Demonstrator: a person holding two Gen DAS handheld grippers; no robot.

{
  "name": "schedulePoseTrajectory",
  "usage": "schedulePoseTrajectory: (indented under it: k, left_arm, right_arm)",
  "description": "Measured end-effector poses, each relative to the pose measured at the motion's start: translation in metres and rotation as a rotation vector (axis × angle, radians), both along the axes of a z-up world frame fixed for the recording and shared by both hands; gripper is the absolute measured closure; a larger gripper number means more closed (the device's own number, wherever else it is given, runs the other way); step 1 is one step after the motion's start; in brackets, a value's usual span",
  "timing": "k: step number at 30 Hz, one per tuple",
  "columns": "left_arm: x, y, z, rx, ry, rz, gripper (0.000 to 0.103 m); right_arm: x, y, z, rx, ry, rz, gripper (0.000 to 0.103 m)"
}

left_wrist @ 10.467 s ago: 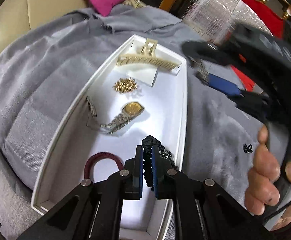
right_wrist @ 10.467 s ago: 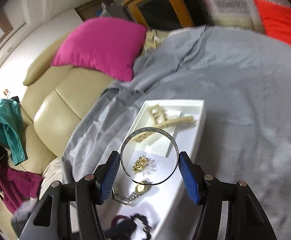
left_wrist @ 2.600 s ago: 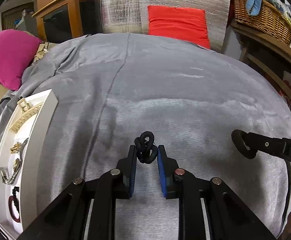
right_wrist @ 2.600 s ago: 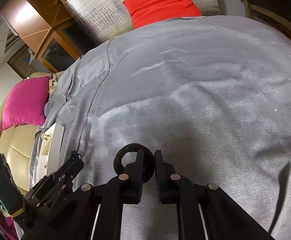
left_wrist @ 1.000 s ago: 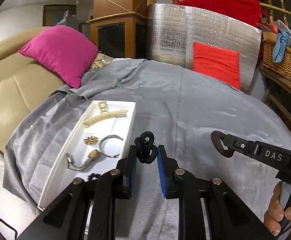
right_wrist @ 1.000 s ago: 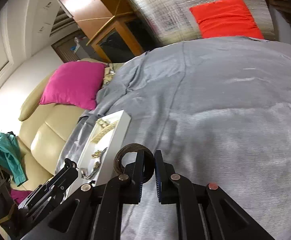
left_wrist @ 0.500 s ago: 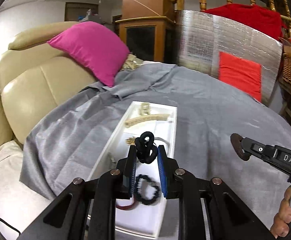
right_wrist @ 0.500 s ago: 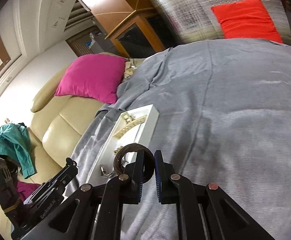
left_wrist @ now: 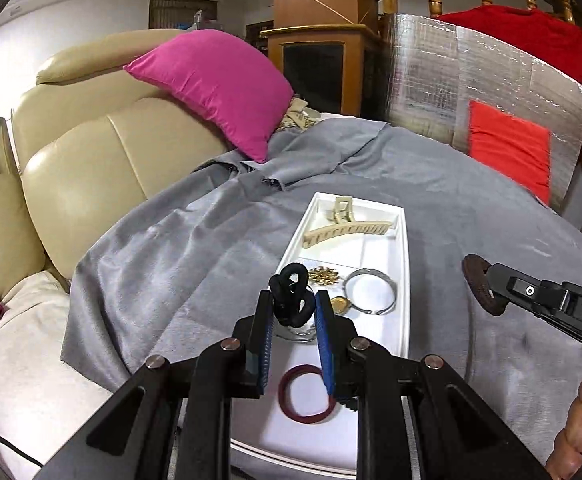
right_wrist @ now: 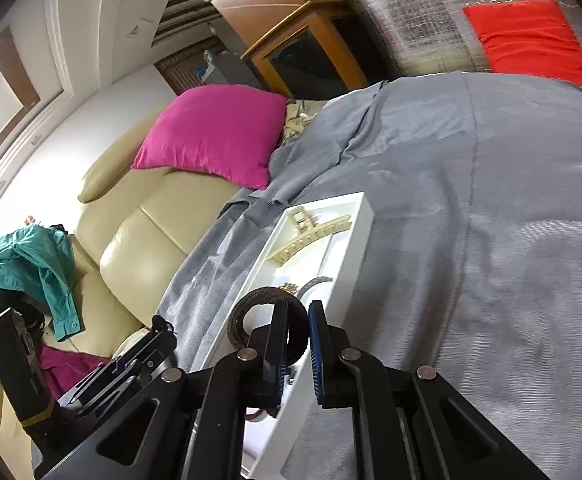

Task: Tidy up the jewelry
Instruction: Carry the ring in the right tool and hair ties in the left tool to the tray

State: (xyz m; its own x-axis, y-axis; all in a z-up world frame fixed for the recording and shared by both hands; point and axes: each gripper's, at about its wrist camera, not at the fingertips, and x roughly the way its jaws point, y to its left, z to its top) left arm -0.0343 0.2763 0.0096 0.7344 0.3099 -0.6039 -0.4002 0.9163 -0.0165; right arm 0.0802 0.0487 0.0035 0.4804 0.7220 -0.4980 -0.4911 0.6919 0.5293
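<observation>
Beige leather sofa (left_wrist: 103, 152) fills the left of both views, with a magenta cushion (left_wrist: 215, 84) leaning on its back and a teal garment (right_wrist: 31, 268) draped over its far left end. A grey cloth (left_wrist: 471, 216) covers the seat surface and hangs off its left edge in folds. Behind its far edge stand a silver foil panel (left_wrist: 471, 72), an orange-red cushion (left_wrist: 507, 148) and a wooden cabinet (left_wrist: 315, 64).

A long white tray (left_wrist: 405, 280) lies on the grey cloth, near its left edge, long axis running from near to far.

Tray contents, far end to near end:
- cream claw hair clip (left_wrist: 347, 228) at the far end
- gold brooch (left_wrist: 323, 276) near the middle, by the left wall
- silver bangle (left_wrist: 371, 290) just right of the brooch, by the right wall
- gold watch (left_wrist: 339, 304), only partly visible behind the left gripper
- maroon hair tie (left_wrist: 305, 394) flat on the floor at the near end

Left gripper (left_wrist: 293, 312) hangs over the tray's middle, narrow gap, blue pads clamped on a black spiral hair tie (left_wrist: 291, 294) that sticks up above the fingertips, clear of the tray floor.

Right gripper (right_wrist: 294, 332) is over the tray's right rim in its own view and off the tray's right side in the left view. It is closed tight on a dark brown braided hair tie (right_wrist: 247, 312); the loop stands out to the left of the fingers.

A hand (left_wrist: 579, 432) grips the right tool at the lower right corner of the left view.
</observation>
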Motion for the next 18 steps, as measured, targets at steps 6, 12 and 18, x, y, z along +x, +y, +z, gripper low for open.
schedulePoseTrajectory:
  k: [6, 12, 18]
  left_arm:
    - [-0.003, 0.016, -0.006, -0.027, 0.03, 0.008, 0.082]
    - [-0.009, 0.037, -0.017, -0.093, 0.085, 0.012, 0.082]
    - [-0.011, 0.049, -0.03, -0.129, 0.139, -0.003, 0.082]
  right_arm:
    - [-0.008, 0.025, 0.002, -0.029, -0.005, 0.044, 0.091]
    - [-0.024, 0.041, 0.001, -0.083, -0.012, 0.087, 0.091]
    - [-0.041, 0.05, -0.009, -0.147, 0.001, 0.13, 0.091]
